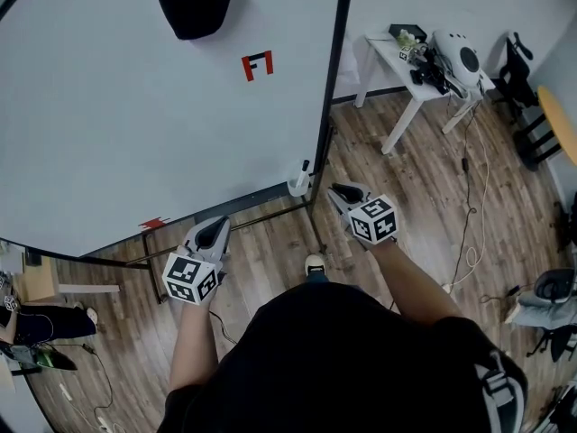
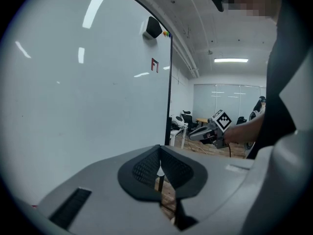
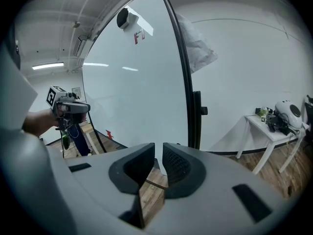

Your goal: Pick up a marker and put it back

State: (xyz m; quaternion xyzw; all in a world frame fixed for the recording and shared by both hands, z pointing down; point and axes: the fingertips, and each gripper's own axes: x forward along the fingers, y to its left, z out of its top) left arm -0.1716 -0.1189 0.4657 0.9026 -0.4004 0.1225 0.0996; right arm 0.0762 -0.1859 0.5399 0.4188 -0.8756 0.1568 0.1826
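A dark marker [image 1: 305, 166] stands upright in a small white cup [image 1: 298, 184] at the lower right corner of the whiteboard [image 1: 135, 106]. My right gripper [image 1: 345, 192] [image 3: 159, 153] hangs just right of the cup, below it in the head view, its jaws a narrow slit apart and empty. Further left, my left gripper [image 1: 213, 233] [image 2: 159, 166] points at the board's bottom edge, with its pads closed together on nothing. Neither gripper view shows the cup; each one shows the other gripper [image 2: 208, 131] [image 3: 68, 106] held out in front of the board.
A black object [image 1: 192, 1] and a red mark [image 1: 257, 65] sit high on the board. The board's black frame post [image 1: 331, 88] runs down beside the cup. A white table [image 1: 403, 66] with gear stands at the right, and cables [image 1: 471, 233] trail over the wooden floor.
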